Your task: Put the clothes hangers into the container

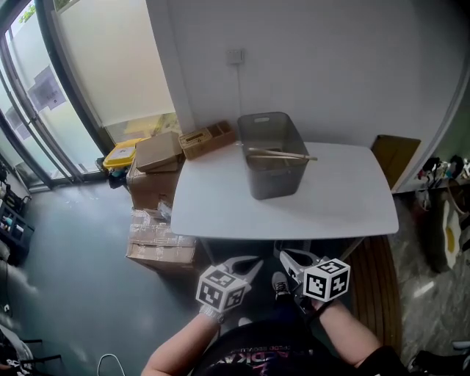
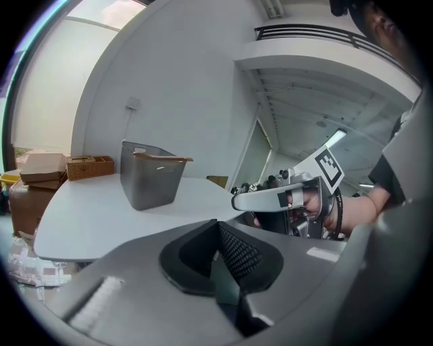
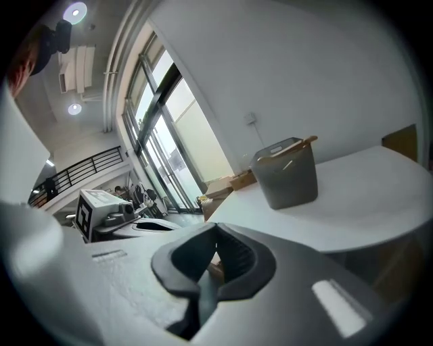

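Across container [image 1: 273,183] rim, hanger [image 1: 283,155] left-to-right

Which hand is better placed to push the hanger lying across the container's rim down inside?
Right, probably. The hanger pokes past the right rim of the container, on the side of the right tool. The left tool, also shut and empty, sits beside it below the table edge.

We note soft daylight from the glass doors [image 1: 33,95] at left; the white table [image 1: 220,205] is evenly lit, the container [image 1: 273,165] throwing only a faint shadow. Ceiling lamps [image 3: 75,12] glare in the right gripper view. Both gripper views bend and darken at the edges.
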The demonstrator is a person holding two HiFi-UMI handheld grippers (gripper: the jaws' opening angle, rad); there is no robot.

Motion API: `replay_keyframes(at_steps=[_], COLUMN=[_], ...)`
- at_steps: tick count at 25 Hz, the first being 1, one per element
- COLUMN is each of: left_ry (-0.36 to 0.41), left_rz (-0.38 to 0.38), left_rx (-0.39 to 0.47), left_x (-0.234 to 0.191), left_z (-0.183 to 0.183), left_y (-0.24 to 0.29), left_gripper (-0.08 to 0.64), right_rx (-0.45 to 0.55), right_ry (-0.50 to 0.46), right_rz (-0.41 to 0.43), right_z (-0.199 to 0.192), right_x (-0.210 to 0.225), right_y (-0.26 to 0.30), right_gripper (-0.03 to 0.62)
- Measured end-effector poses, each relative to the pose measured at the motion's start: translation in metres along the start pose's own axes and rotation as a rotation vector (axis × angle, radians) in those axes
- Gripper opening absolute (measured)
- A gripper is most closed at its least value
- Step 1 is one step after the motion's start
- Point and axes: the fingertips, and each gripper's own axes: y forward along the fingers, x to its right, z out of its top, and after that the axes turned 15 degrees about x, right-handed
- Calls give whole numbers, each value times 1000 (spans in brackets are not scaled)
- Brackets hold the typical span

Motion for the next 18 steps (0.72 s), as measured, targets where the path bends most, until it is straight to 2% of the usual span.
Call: replay_keyframes(at_steps=[5,9,18], left_ry=[-37,-27,-41], left_rz=[8,11,83], left_rx=[-4,-5,19], left_x=[4,6,34], left_z=[-11,-7,6], left_y=[-10,-4,33], left_gripper=[6,6,5], right_rx=[-26,-28,-56], right_ry=[15,20,-1], right_rz=[-23,-26,53], right_z=[-18,-14,8], right_x=[-3,4,29], right_y=[-18,-23,-49], right_gripper=[3,3,3])
